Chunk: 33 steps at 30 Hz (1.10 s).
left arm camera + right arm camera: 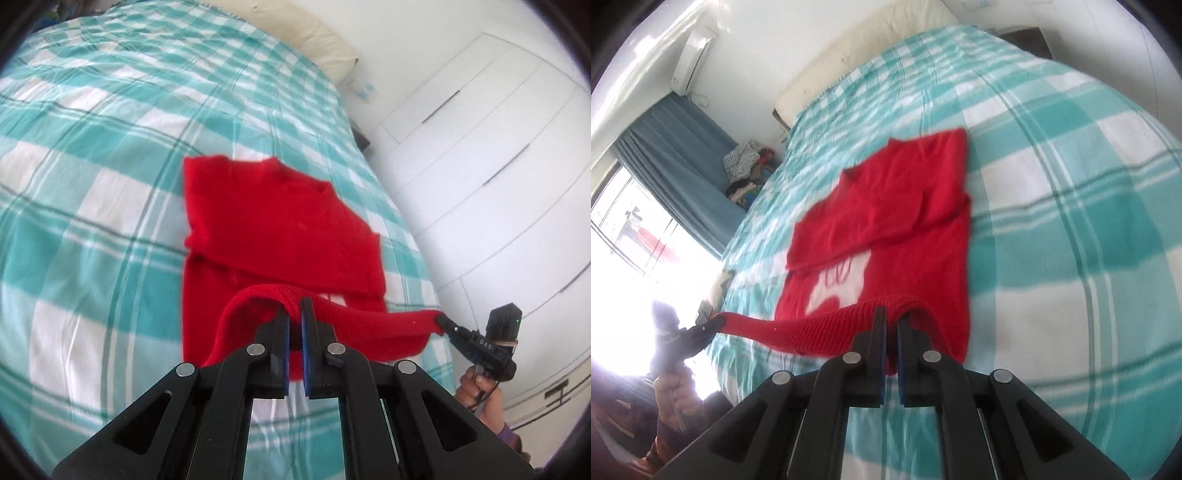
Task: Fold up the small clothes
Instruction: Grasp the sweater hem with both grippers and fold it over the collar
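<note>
A bed [92,192] under a teal-and-white checked cover fills both views, with white wardrobe doors [480,155] beyond its right edge and blue curtains [676,147] beyond its left. Nearest, the left claw [294,314] and the right claw [891,317] each pinch one end of the ribbed hem of a red knitted sweater [280,225], stretching it taut above the cover. Farther off, the sweater lies flat, sleeves folded across it, neckline toward the cream headboard [857,48], open cover all round.
</note>
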Tool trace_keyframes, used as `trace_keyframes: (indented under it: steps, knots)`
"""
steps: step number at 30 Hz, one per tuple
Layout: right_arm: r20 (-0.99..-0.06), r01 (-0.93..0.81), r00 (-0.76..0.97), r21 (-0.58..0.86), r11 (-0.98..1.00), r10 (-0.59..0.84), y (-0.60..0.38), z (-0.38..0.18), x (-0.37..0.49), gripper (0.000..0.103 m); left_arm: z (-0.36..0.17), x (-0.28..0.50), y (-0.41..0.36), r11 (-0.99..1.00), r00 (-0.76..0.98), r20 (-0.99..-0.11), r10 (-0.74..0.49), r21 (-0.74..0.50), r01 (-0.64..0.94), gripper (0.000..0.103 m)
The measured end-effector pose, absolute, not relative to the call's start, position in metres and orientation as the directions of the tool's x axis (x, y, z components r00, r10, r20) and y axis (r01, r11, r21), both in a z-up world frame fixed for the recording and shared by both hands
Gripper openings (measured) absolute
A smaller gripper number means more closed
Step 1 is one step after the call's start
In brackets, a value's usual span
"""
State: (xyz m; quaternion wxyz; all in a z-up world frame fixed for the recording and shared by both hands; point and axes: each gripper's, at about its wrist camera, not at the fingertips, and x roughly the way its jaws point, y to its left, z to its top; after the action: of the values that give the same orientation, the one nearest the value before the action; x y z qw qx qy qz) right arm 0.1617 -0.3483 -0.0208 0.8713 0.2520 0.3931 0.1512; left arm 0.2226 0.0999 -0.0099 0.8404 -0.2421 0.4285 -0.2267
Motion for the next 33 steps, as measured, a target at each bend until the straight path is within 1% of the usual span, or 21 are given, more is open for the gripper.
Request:
trace_keyframes:
  steps: [3, 5, 9, 12, 13, 14, 15, 16, 17, 18, 19, 20, 22, 25, 27, 29, 31, 32, 33]
  knots:
    - [-0.576, -0.059, 0.716, 0.514, 0.856, 0.395, -0.344, -0.019, 0.225, 0.004, -0.023, 0.291, 0.089, 0.805, 0.560, -0.630, -0.537, -0.582, 0.117, 0.003]
    - [-0.570, -0.045, 0.736, 0.498, 0.866, 0.366, -0.341, -0.026, 0.266, 0.004, -0.033, 0.329, 0.087, 0.824, 0.576, -0.650, -0.496, -0.562, 0.076, 0.003]
    - [-0.593, 0.016, 0.722, 0.531, 0.847, 0.357, -0.349, -0.051, 0.337, 0.004, -0.058, 0.388, 0.084, 0.840, 0.563, -0.694, -0.449, -0.543, 0.001, 0.003]
    - [-0.593, 0.067, 0.715, 0.584, 0.809, 0.370, -0.360, -0.071, 0.371, 0.004, -0.072, 0.414, 0.080, 0.857, 0.561, -0.713, -0.421, -0.515, -0.011, 0.004]
    - [-0.588, 0.079, 0.718, 0.601, 0.796, 0.373, -0.363, -0.075, 0.379, 0.004, -0.075, 0.422, 0.078, 0.860, 0.563, -0.715, -0.416, -0.510, -0.012, 0.005]
    - [-0.583, 0.087, 0.718, 0.617, 0.782, 0.380, -0.366, -0.081, 0.386, 0.004, -0.078, 0.429, 0.077, 0.861, 0.560, -0.719, -0.412, -0.509, -0.019, 0.010]
    - [-0.587, 0.096, 0.709, 0.629, 0.771, 0.391, -0.369, -0.086, 0.394, 0.005, -0.081, 0.436, 0.078, 0.858, 0.555, -0.724, -0.409, -0.513, -0.037, 0.012]
    - [-0.588, 0.110, 0.702, 0.646, 0.756, 0.401, -0.371, -0.090, 0.399, 0.006, -0.082, 0.442, 0.082, 0.855, 0.558, -0.729, -0.397, -0.515, -0.063, 0.029]
    - [-0.577, 0.118, 0.704, 0.670, 0.733, 0.414, -0.375, -0.092, 0.402, 0.011, -0.082, 0.445, 0.087, 0.852, 0.570, -0.728, -0.382, -0.516, -0.089, 0.050]
    - [-0.562, 0.122, 0.714, 0.687, 0.717, 0.417, -0.378, -0.092, 0.403, 0.017, -0.079, 0.445, 0.094, 0.850, 0.591, -0.721, -0.361, -0.515, -0.109, 0.058]
    - [-0.548, 0.125, 0.732, 0.693, 0.710, 0.406, -0.382, -0.089, 0.401, 0.030, -0.074, 0.442, 0.101, 0.851, 0.613, -0.714, -0.338, -0.510, -0.124, 0.065]
    - [-0.533, 0.122, 0.749, 0.695, 0.709, 0.394, -0.386, -0.084, 0.397, 0.038, -0.069, 0.438, 0.108, 0.854, 0.629, -0.706, -0.325, -0.505, -0.126, 0.070]
    - [-0.520, 0.108, 0.765, 0.685, 0.721, 0.380, -0.391, -0.072, 0.388, 0.039, -0.059, 0.426, 0.117, 0.869, 0.644, -0.701, -0.306, -0.482, -0.112, 0.073]
    - [-0.536, 0.070, 0.761, 0.628, 0.775, 0.365, -0.390, -0.055, 0.367, 0.039, -0.045, 0.391, 0.122, 0.914, 0.654, -0.712, -0.257, -0.400, -0.077, 0.080]
    - [-0.557, 0.033, 0.753, 0.564, 0.825, 0.350, -0.383, -0.048, 0.345, 0.040, -0.037, 0.357, 0.119, 0.940, 0.654, -0.720, -0.233, -0.339, -0.038, 0.086]
    - [-0.583, -0.006, 0.741, 0.488, 0.873, 0.332, -0.373, -0.044, 0.315, 0.050, -0.033, 0.319, 0.112, 0.958, 0.649, -0.730, -0.215, -0.287, -0.006, 0.092]
    - [-0.608, -0.043, 0.731, 0.411, 0.911, 0.309, -0.364, -0.046, 0.281, 0.058, -0.032, 0.281, 0.101, 0.965, 0.636, -0.739, -0.225, -0.261, 0.038, 0.092]
    - [-0.623, -0.058, 0.725, 0.372, 0.926, 0.295, -0.359, -0.048, 0.263, 0.061, -0.033, 0.263, 0.094, 0.964, 0.623, -0.745, -0.238, -0.257, 0.061, 0.093]
    - [-0.640, -0.067, 0.717, 0.333, 0.941, 0.277, -0.354, -0.052, 0.248, 0.062, -0.034, 0.246, 0.088, 0.963, 0.613, -0.749, -0.253, -0.257, 0.083, 0.093]
